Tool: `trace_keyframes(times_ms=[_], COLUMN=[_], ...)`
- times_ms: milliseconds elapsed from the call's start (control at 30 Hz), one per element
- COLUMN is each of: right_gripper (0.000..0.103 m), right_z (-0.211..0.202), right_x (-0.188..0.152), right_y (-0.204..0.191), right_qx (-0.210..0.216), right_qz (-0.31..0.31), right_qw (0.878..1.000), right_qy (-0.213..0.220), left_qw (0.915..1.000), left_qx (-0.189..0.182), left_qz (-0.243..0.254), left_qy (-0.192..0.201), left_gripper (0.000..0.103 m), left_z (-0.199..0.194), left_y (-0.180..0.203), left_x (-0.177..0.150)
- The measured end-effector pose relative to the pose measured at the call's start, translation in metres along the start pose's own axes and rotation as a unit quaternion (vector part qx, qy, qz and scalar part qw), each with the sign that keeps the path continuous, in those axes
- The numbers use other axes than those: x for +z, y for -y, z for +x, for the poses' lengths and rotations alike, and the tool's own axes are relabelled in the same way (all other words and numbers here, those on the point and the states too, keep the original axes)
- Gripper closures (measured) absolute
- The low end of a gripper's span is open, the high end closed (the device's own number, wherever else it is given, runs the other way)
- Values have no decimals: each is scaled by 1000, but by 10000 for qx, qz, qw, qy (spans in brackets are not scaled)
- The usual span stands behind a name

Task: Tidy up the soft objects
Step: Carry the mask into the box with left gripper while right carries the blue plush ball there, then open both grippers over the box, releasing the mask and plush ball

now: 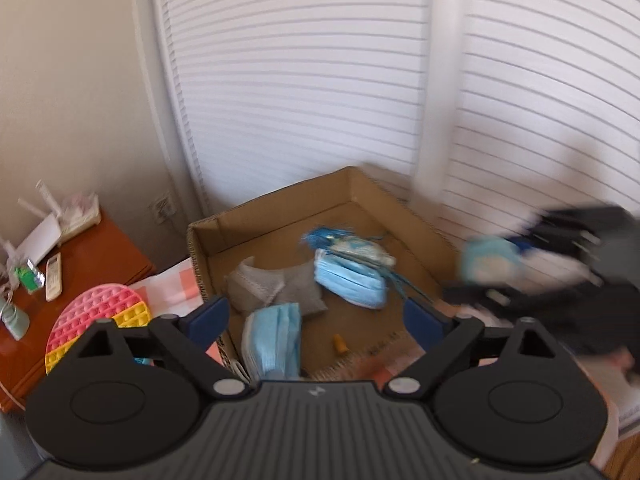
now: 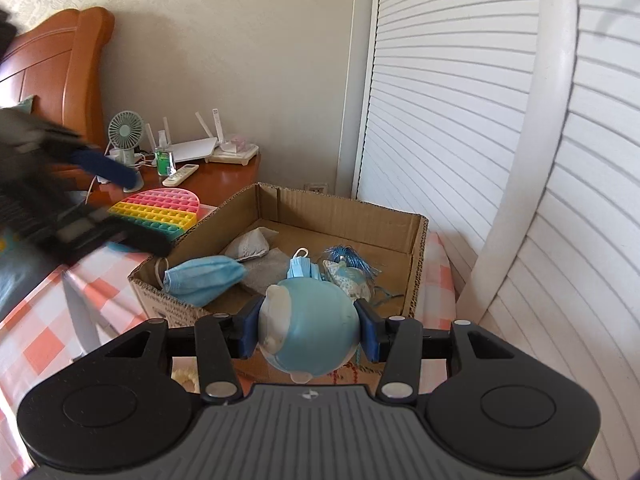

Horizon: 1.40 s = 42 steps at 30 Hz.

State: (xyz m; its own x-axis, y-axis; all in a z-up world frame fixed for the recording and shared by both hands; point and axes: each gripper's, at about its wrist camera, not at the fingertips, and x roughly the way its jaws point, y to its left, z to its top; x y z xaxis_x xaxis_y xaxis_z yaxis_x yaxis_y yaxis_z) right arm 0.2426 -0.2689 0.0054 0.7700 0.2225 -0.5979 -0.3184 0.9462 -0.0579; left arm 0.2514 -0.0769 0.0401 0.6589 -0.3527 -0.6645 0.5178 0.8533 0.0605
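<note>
An open cardboard box [image 1: 208, 240] [image 2: 416, 240] stands on the checked bedcover. It holds blue face masks [image 1: 352, 284] [image 2: 204, 278], a grey mask [image 1: 256, 284] [image 2: 250, 244], a blue tasselled toy [image 1: 344, 242] [image 2: 348, 270] and a small orange piece [image 1: 341, 345]. My left gripper [image 1: 316, 316] is open and empty above the box's near edge. My right gripper [image 2: 308, 330] is shut on a round blue-and-white soft toy [image 2: 308, 328] at the box's near side. It shows blurred in the left wrist view [image 1: 486, 258].
A rainbow pop-it pad [image 1: 96, 320] [image 2: 160, 208] lies left of the box. A wooden bedside table [image 1: 80, 256] [image 2: 224, 170] holds a router, a remote and a small fan [image 2: 126, 132]. White louvred doors [image 1: 320, 80] [image 2: 480, 120] stand behind the box.
</note>
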Motion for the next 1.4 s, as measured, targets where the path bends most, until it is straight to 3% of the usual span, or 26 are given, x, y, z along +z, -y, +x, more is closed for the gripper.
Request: trace_keyframes(times_ms=[133,333,400,433,467,767,1000,1200,1400], right_gripper=[50,49,33,20,18,18,19,30,39], right_z=[16,46,52,54,54,24,1,9,35], right_x=[11,30,34,36,36,12,-27,-66,-81], right_y=[-6,-17,-21,-22,-23,-33,-39,-64,-85], right_qx=[-5,84,68,57,49,26,144,311,452], right_qz=[-22,15,56,106,149,73,125,-196,-443], right_qw=[10000,9998,9998,9998,9998,10000,9998,9988,9962], right_qy=[-69,-202,-176,-161,-102,10,13,-336,-594], left_qw=[9992,9980,9980,9981,9982,9983,9982,9980,9972], left_qx=[-169,-446,-485,-483,-461,-573,-563,-392,-270], left_qz=[334,406,364,368,364,52,-216,-495,-687], left_qy=[127,176,164,143,138,-29,-32,10,-93], left_gripper=[8,7,4,4,4,4,4,4,4], left_z=[-27,-56,-61,-62,-63,-61,-64,-64,-58], left_y=[14,24,27,30,32,37,40,38,33], left_x=[-22,-54,-65,-71,-75,-110,-127,-138,-147])
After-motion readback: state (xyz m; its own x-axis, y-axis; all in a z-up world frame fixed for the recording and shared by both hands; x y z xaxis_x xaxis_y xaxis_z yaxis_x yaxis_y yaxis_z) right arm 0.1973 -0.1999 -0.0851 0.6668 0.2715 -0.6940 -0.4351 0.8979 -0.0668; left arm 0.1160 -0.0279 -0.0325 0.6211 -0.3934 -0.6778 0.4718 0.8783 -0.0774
